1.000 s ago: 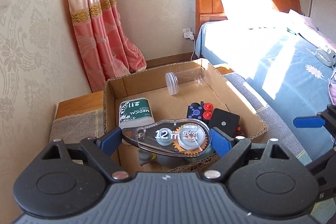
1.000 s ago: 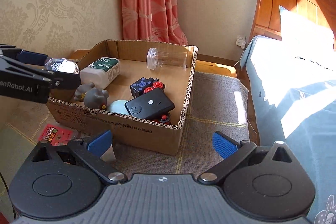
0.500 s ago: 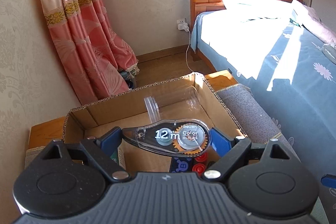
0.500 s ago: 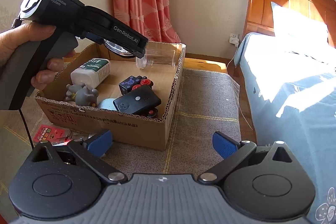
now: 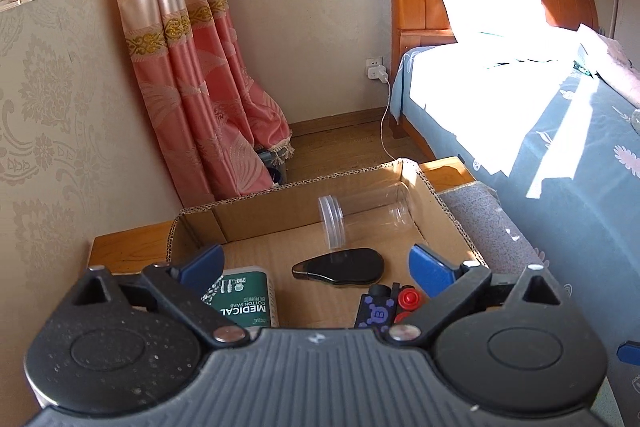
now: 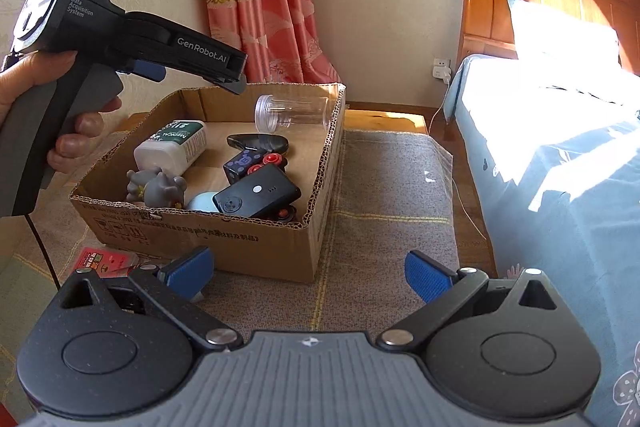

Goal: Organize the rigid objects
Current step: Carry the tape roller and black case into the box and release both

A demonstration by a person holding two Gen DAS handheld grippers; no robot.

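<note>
Left gripper point(image 5: 316, 261) stands spread wide, holding nothing, above the cardboard box point(image 6: 320, 155). The correction tape dispenser point(image 5: 340, 269) lies flat on the box floor, at 6 o'clock from the clear jar point(image 5: 360, 213) and at 3 o'clock from the cotton swab bottle point(image 5: 244, 301). Right gripper point(image 6: 308, 275) is likewise spread, empty, over the mat point(image 6: 392, 195).

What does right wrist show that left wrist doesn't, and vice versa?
Right wrist only: the grey figurine, black remote, red packet outside the box, and the hand holding the left gripper.
Left wrist only: the dark bin behind the curtain.
Both: cardboard box, clear jar, cotton swab box, correction tape.
</note>
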